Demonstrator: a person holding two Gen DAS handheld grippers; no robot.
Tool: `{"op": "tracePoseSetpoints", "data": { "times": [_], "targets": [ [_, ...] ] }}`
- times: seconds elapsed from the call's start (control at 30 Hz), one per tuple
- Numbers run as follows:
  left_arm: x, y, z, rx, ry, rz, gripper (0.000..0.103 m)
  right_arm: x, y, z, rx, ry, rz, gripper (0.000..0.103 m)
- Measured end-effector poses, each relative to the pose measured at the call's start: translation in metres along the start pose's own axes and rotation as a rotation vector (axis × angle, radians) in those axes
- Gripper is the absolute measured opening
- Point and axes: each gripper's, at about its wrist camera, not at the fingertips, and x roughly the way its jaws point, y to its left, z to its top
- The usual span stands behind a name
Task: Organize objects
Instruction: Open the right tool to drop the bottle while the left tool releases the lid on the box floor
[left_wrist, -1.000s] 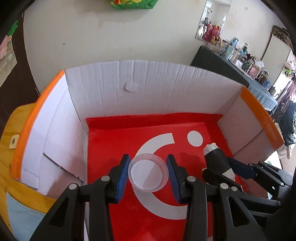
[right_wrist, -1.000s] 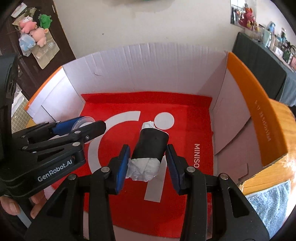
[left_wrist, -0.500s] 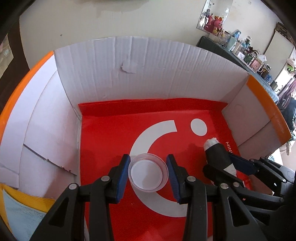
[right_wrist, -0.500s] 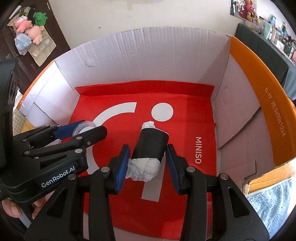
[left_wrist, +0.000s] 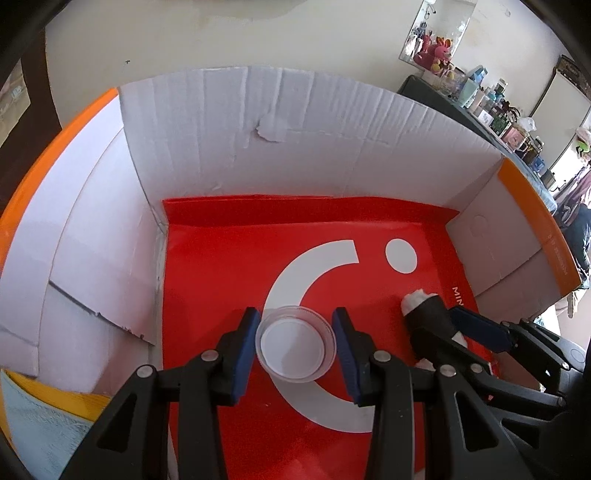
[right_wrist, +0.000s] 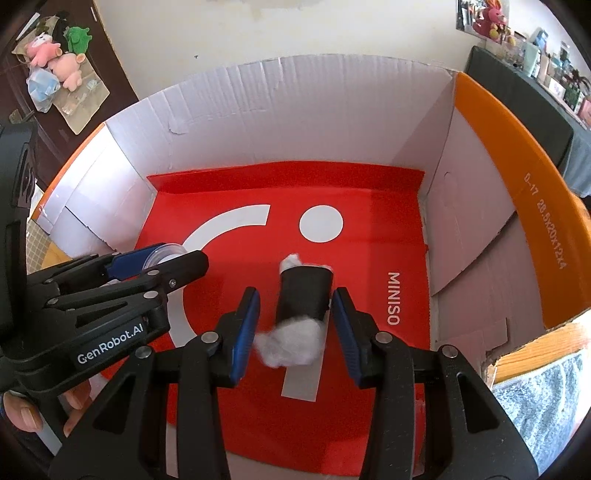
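Note:
A cardboard box (left_wrist: 295, 147) with white inner walls and orange flaps has a red sheet (left_wrist: 221, 258) with a white logo lining its floor. My left gripper (left_wrist: 295, 321) is shut on a clear round dish (left_wrist: 295, 347) just above the red floor at the left. To its right, my right gripper (right_wrist: 294, 310) straddles a black roll (right_wrist: 303, 291) with white stuffing at both ends. Its jaws are opening, and a gap shows between the left pad and the black roll. In the right wrist view the left gripper (right_wrist: 170, 254) and the dish (right_wrist: 166, 249) appear at the left.
The box wall (right_wrist: 295, 110) closes in the far side, with flaps to left and right. A grey-blue towel (right_wrist: 546, 398) lies on the wooden table (right_wrist: 535, 350) to the right. Plush toys (right_wrist: 55, 62) sit far left. Fingers (right_wrist: 22, 417) of a hand hold the left tool.
Both views have dipped further into the box, so its walls fill more of the frame. The right jaws have widened slightly off the black roll. The dish stays gripped.

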Motion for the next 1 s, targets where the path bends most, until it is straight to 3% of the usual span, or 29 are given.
{"op": "tracePoseSetpoints", "data": {
  "times": [0.17,0.33,0.87,0.93,1.0],
  "targets": [
    [-0.002,0.002,0.0,-0.007,-0.008,-0.002,0.046,0.0,-0.001,-0.001,0.0,-0.002,0.002,0.04],
    [-0.007,0.003,0.001,-0.006,-0.028,0.012,0.056,0.0,0.001,0.0,0.0,-0.006,-0.003,0.04],
    [-0.027,0.003,-0.002,-0.01,-0.066,0.044,0.056,-0.017,0.001,-0.004,-0.002,-0.044,0.009,0.047],
    [-0.031,0.001,-0.003,-0.006,-0.078,0.05,0.065,-0.02,0.001,-0.005,-0.003,-0.05,0.01,0.047],
    [-0.036,0.0,-0.004,-0.004,-0.091,0.059,0.067,-0.024,0.004,-0.008,-0.003,-0.057,0.012,0.047]
  ]
}}
